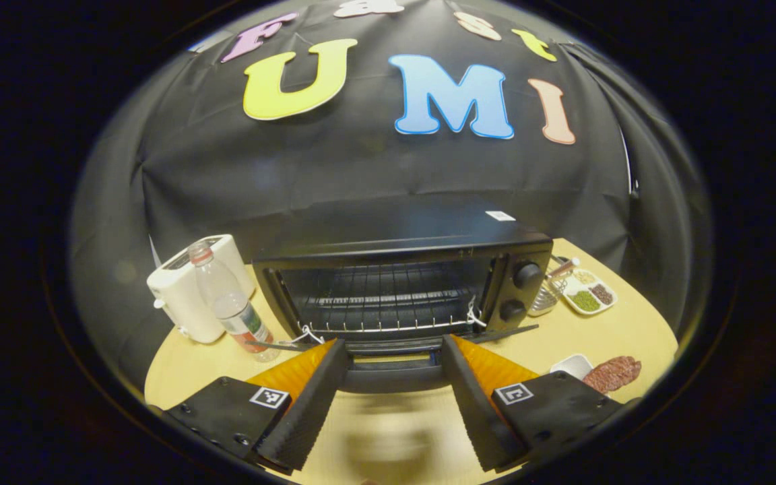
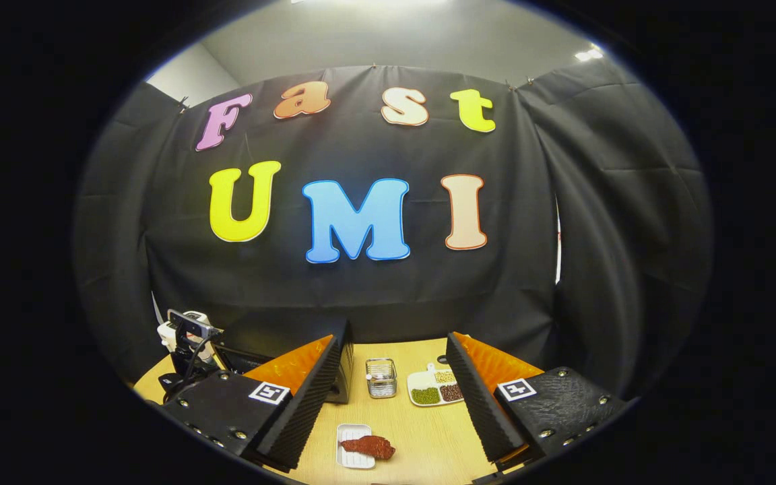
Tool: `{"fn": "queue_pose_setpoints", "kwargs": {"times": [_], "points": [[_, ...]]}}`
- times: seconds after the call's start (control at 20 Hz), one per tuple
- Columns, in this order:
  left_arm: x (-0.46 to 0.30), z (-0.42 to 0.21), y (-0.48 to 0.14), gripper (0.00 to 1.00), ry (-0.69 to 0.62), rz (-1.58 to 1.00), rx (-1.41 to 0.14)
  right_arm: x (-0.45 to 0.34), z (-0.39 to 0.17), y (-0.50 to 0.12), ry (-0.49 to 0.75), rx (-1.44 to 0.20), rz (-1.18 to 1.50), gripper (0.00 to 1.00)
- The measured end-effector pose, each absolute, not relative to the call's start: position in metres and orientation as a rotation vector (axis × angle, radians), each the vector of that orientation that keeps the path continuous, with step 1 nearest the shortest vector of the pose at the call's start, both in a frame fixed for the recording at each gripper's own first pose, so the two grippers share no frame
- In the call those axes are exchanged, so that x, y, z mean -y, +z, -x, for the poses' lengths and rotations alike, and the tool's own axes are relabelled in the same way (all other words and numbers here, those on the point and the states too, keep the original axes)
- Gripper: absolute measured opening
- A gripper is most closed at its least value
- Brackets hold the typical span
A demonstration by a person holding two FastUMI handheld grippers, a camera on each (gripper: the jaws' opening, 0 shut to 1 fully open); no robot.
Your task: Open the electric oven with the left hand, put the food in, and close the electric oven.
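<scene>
Clearly the black electric oven [image 1: 401, 283] stands open near the tabletop's [image 1: 583, 337] back edge, its door [image 1: 395, 370] dropped flat toward the left gripper [image 1: 395, 377], whose fingers straddle the door handle, spread apart. Left of it stand a white toaster [image 1: 182, 289] and a water bottle [image 1: 233, 306]. The right gripper view shows the reddish meat slab [image 2: 369, 446] half on a small white dish [image 2: 351, 438], lying crosswise between the right gripper's [image 2: 395, 404] parted fingers, with a wire basket [image 2: 380, 377] and sectioned bean plate [image 2: 436, 389] beyond.
</scene>
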State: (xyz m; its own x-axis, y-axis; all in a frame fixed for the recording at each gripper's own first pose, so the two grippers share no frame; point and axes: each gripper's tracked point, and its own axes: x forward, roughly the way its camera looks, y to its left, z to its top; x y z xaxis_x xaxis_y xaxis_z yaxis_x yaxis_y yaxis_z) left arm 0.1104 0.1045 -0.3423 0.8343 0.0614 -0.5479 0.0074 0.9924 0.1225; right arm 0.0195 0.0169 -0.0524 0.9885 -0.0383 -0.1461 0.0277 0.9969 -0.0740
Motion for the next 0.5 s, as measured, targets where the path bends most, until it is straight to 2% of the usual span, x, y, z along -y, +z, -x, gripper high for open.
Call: {"fn": "queue_pose_setpoints", "kwargs": {"times": [0.05,0.1,0.25,0.3,0.5], "points": [[-0.104,-0.107,-0.347,0.95,0.027,-0.127,-0.59,-0.017,-0.018,-0.052,-0.031,-0.148,0.074,0.96],[-0.103,-0.104,-0.35,0.99,0.024,-0.132,-0.595,-0.017,-0.018,-0.052,-0.029,-0.148,0.077,0.96],[-0.104,-0.091,-0.359,0.99,0.016,-0.138,-0.616,-0.018,-0.016,-0.053,-0.025,-0.152,0.081,0.96],[-0.104,-0.088,-0.364,0.95,0.016,-0.135,-0.625,-0.019,-0.015,-0.053,-0.024,-0.155,0.081,0.96],[-0.107,-0.069,-0.386,0.98,0.008,-0.104,-0.685,-0.021,-0.012,-0.055,-0.015,-0.159,0.086,0.96]]}}
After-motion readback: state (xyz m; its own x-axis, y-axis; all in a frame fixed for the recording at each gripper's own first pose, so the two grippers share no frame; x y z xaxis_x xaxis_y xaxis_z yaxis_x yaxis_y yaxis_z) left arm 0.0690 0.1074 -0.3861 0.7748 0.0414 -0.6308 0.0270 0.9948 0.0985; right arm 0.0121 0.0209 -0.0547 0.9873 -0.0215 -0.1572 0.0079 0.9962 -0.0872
